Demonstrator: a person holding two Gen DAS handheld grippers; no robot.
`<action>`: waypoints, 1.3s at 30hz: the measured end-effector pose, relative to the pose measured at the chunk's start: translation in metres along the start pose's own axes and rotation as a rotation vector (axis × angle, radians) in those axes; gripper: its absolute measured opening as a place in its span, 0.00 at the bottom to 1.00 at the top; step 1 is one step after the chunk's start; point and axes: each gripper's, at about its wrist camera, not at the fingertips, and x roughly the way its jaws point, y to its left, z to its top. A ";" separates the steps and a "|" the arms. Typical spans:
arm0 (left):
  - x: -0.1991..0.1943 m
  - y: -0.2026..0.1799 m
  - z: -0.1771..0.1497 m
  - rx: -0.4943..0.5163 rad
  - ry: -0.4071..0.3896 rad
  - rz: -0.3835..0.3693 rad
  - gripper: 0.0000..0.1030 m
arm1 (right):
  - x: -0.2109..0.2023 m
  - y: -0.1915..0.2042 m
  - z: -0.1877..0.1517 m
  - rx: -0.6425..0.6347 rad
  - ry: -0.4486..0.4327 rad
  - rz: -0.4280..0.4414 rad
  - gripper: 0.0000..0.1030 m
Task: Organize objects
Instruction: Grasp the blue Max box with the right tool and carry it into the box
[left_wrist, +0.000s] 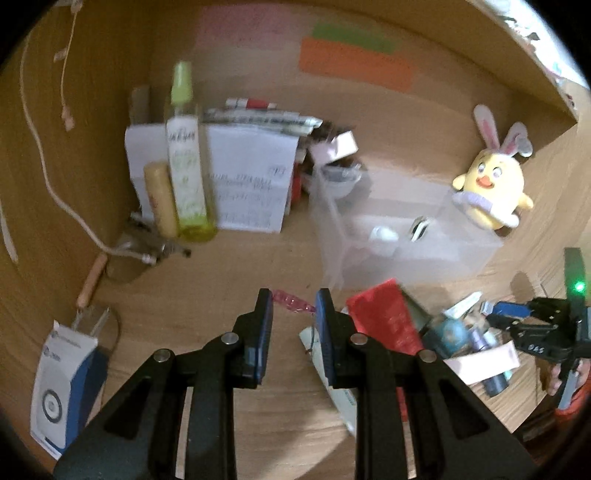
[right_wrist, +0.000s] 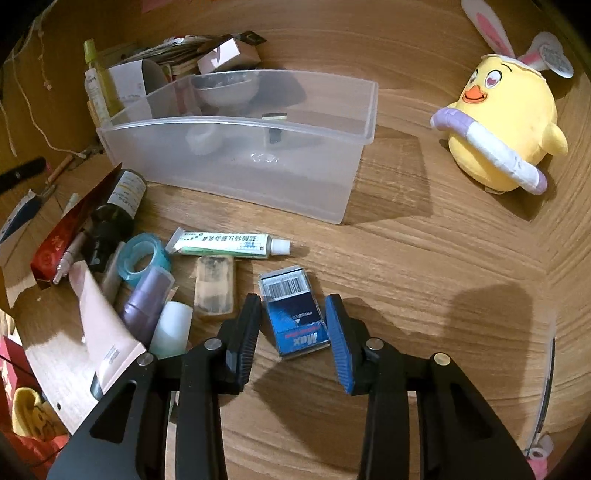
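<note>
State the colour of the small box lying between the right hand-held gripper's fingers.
Dark blue small box, with a white barcode label; clearest in the right wrist view.

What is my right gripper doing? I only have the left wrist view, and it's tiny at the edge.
Observer: The right gripper is open, with its jaws on either side of a small blue Max box.
Operator: Is the box lifted?
Observer: It looks to be lying flat on the wooden table, barcode end away from you.
Operator: Anything crowding it?
Observer: A translucent yellowish case lies just left of the left jaw.
</note>
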 end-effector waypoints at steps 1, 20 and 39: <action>-0.001 -0.002 0.002 0.003 -0.008 -0.004 0.22 | 0.000 -0.001 0.000 0.003 0.000 -0.001 0.24; -0.004 -0.050 0.076 0.046 -0.126 -0.114 0.22 | -0.080 -0.008 0.053 0.046 -0.299 0.006 0.24; 0.102 -0.070 0.087 0.059 0.091 -0.106 0.22 | 0.019 -0.010 0.130 0.025 -0.093 0.025 0.24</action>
